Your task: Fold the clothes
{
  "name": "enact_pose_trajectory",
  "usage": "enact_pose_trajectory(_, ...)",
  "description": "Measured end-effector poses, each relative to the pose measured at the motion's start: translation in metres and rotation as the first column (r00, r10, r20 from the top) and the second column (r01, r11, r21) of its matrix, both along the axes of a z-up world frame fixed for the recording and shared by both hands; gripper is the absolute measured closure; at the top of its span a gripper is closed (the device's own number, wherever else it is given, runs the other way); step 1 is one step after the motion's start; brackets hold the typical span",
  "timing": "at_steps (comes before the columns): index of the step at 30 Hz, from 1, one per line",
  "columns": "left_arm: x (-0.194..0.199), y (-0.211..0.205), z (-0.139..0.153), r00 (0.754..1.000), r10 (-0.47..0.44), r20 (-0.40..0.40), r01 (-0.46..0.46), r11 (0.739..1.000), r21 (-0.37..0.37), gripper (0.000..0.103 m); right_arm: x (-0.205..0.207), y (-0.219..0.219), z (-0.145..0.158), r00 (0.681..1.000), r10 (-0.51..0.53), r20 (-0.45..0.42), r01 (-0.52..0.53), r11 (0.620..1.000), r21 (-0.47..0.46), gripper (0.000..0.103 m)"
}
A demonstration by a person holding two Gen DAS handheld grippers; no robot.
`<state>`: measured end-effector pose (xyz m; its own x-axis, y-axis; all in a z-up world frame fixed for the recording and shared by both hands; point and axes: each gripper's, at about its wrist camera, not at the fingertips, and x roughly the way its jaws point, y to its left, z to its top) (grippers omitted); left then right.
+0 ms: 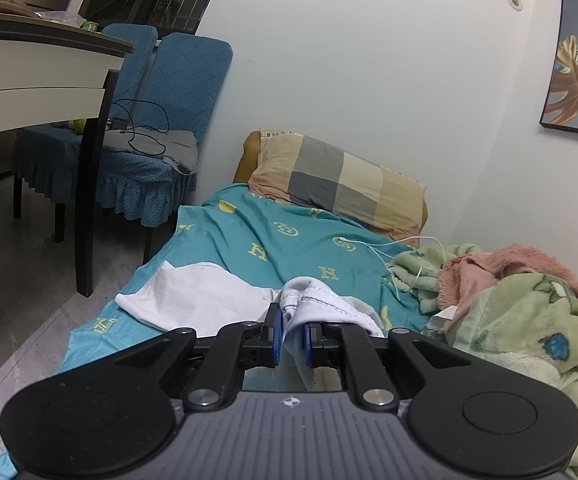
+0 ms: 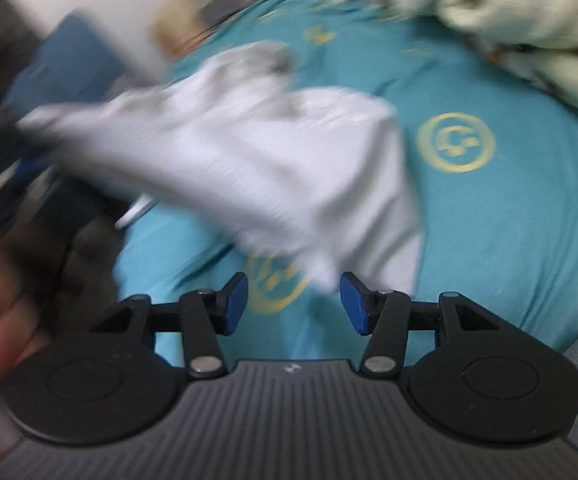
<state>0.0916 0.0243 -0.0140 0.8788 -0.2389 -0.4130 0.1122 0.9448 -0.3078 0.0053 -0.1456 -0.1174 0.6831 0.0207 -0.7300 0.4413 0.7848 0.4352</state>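
One white cotton garment [image 1: 193,296] on the teal bedsheet printed with yellow emblems [image 1: 245,224], part spread flat toward the sheet's left edge, part bunched and lifted at the near end. Left hand-held gripper with blue pads [image 1: 292,340] nearly closed, pinching a stitched hem fold of that white garment between both pads. Right hand-held gripper with blue pads [image 2: 294,304] spread wide, nothing between the pads; a low corner of the same white garment [image 2: 257,160] just beyond the tips, apart from both pads, teal sheet [image 2: 489,240] showing through the gap. Right wrist view heavily blurred, fine detail lost.

Counted in the left wrist view: one checked pillow in grey, cream and pink squares [image 1: 341,184] at the head of the bed against the white wall; one crumpled pale green fleece blanket [image 1: 521,332] on the right, with one pink fluffy cloth [image 1: 501,272] nested in it; one thin white cable [image 1: 393,252] trailing across the sheet; two chairs in quilted blue covers [image 1: 169,92], side by side beside the bed, the nearer one bearing one grey folded cloth [image 1: 169,146] and one black cord; one framed gold-leaf picture [image 1: 577,64] on the wall.
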Motion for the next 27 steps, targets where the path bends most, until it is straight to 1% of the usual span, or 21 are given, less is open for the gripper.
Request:
enact_pose_trajectory(2, 0.000, 0.001, 0.000, 1.000, -0.002, -0.001, 0.002, 1.000, -0.001, 0.092, 0.003, -0.005, -0.004, 0.996, -0.088, 0.009, 0.088, 0.996, -0.015, 0.047)
enact_pose_trajectory(5, -0.001, 0.000, 0.001, 1.000, -0.013, 0.006, 0.013, 1.000, -0.003, 0.092, 0.012, -0.011, -0.010, 0.987, -0.162, -0.002, 0.162, 0.984, -0.068, 0.047)
enact_pose_trajectory(7, -0.001, 0.000, 0.002, 1.000, -0.022, 0.010, 0.022, 1.000, -0.007, 0.092, 0.021, -0.014, -0.018, 0.983, -0.184, -0.021, 0.182, 0.981, -0.074, 0.047)
enact_pose_trajectory(10, -0.002, 0.000, 0.003, 0.999, -0.035, 0.016, 0.035, 0.999, -0.012, 0.092, 0.037, -0.024, -0.029, 0.981, -0.184, -0.066, 0.181, 0.982, -0.051, 0.047)
enact_pose_trajectory(13, 0.000, 0.002, 0.004, 0.999, -0.040, 0.011, 0.041, 0.999, -0.023, 0.092, 0.043, -0.030, -0.030, 0.988, -0.130, -0.086, 0.126, 0.991, -0.051, 0.048)
enact_pose_trajectory(15, 0.002, 0.003, 0.004, 0.999, -0.039, 0.008, 0.039, 0.999, -0.030, 0.092, 0.042, -0.032, -0.029, 0.990, -0.073, -0.118, 0.067, 0.996, -0.053, 0.050)
enact_pose_trajectory(18, 0.004, 0.003, 0.005, 0.999, -0.042, 0.004, 0.042, 0.999, -0.035, 0.092, 0.033, -0.034, -0.029, 0.985, 0.012, -0.175, -0.017, 1.000, -0.026, 0.050)
enact_pose_trajectory(20, 0.003, 0.003, 0.005, 0.999, -0.048, 0.006, 0.048, 0.998, -0.036, 0.092, 0.025, -0.035, -0.027, 0.979, 0.058, -0.196, -0.060, 0.998, -0.008, 0.050)
enact_pose_trajectory(23, 0.002, 0.002, 0.006, 0.998, -0.056, 0.009, 0.056, 0.998, -0.037, 0.092, 0.012, -0.036, -0.018, 0.971, 0.121, -0.205, -0.123, 0.992, 0.006, 0.050)
enact_pose_trajectory(27, 0.001, 0.002, 0.007, 0.998, -0.062, 0.009, 0.062, 0.997, -0.039, 0.092, -0.008, -0.037, 0.002, 0.966, 0.186, -0.179, -0.187, 0.982, 0.013, 0.049)
